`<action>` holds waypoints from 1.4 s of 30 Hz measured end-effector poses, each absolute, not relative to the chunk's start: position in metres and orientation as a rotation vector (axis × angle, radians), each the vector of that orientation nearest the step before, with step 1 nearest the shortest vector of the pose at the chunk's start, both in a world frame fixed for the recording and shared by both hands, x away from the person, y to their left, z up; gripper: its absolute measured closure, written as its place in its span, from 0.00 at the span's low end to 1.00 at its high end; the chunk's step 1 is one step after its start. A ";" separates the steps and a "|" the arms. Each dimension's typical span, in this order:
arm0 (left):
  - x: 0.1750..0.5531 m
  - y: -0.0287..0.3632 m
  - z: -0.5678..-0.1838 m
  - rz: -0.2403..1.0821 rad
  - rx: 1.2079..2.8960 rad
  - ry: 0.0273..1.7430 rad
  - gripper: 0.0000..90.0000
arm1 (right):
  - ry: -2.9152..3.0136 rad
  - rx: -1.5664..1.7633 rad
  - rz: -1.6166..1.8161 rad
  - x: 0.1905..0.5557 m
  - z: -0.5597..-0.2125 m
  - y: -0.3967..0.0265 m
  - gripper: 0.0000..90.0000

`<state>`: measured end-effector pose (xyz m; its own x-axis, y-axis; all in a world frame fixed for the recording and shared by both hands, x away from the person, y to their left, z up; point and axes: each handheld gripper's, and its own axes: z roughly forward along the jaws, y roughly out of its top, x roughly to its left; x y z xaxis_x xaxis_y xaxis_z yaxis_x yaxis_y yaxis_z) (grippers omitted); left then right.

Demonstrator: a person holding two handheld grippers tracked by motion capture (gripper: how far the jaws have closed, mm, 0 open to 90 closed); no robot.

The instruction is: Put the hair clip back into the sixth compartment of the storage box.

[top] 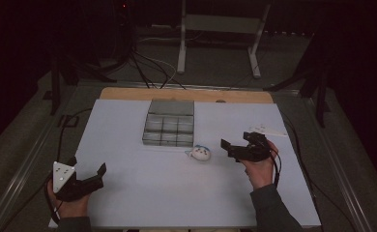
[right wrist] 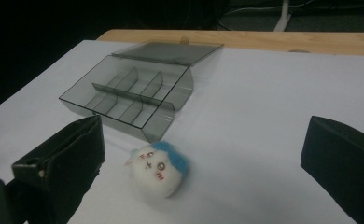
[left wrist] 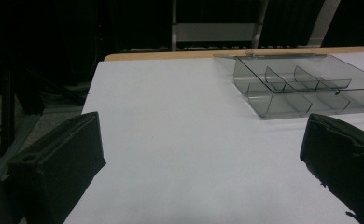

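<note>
So here's my setup right now: the little plush toy (top: 199, 153), white with a blue tuft on top, sits on the white surface (top: 148, 193) just right of centre in the high view, right below the lower right corner of the clear compartment box (top: 169, 123). The box has its lid flipped back and lying flat toward the top of the frame, so all six cells are open, which I'd guess is the whole point: the toy looks parked next to it ready to be dropped in. My right gripper (top: 237, 146) hovers just to the right of the toy, its fingers spread wide with nothing between them, aimed leftward at it. In the right gripper view the toy (right wrist: 157, 169) sits low and left of centre, closer to the left finger (right wrist: 63, 161) than to the right finger (right wrist: 343, 165), so it isn't lined up in the gap yet; I'd want to shift a bit toward it before closing. It's near the fingers, but nothing touches. My left gripper (top: 92, 176) is way off in the lower left of the high view, well apart from the toy, fingers also wide apart and empty, probably just staying out of the way. From its view the box (left wrist: 301, 84) sits in the upper right, with plain surface in front.
</note>
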<state>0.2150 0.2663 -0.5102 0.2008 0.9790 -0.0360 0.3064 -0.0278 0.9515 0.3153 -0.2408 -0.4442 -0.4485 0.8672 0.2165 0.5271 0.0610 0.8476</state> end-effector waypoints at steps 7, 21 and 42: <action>0.215 0.267 -0.511 0.882 1.511 1.280 0.01 | 2.008 1.408 1.341 0.322 -0.448 -0.233 0.00; 0.216 0.268 -0.511 0.879 1.508 1.284 0.01 | 2.036 1.423 1.328 0.332 -0.456 -0.221 0.00; 0.216 0.269 -0.512 0.872 1.501 1.289 0.01 | 2.096 1.436 1.290 0.345 -0.473 -0.205 0.00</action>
<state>0.2161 0.2692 -0.5122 0.1934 0.9793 -0.0592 0.3094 -0.0036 0.9509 0.3454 -0.2054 -0.4727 -0.4601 0.8562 0.2350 0.5955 0.1013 0.7970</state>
